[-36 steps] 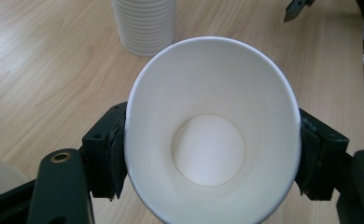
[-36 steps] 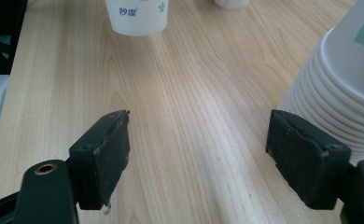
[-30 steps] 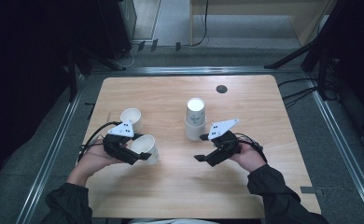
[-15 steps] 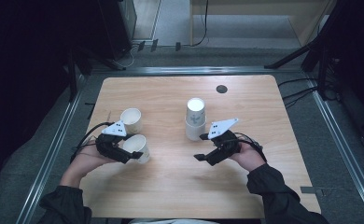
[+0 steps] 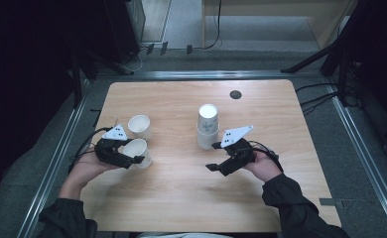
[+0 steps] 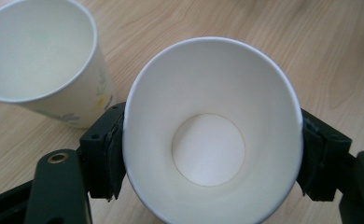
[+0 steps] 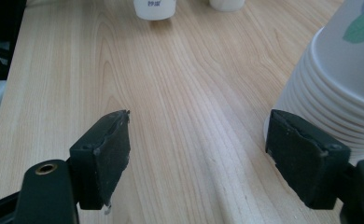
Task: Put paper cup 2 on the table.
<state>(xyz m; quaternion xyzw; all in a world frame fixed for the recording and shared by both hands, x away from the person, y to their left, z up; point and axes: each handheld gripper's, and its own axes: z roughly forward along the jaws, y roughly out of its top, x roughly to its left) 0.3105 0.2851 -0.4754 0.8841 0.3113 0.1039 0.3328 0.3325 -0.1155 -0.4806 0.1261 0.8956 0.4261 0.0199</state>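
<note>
Left claw shifted nearer, easing wider, pads on paper cup | right claw agape, empty

A wooden table with a small dark round disc near its far edge.

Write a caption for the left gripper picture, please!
Left gripper squeezing an empty paper cup beside another cup on the wooden table.
</note>
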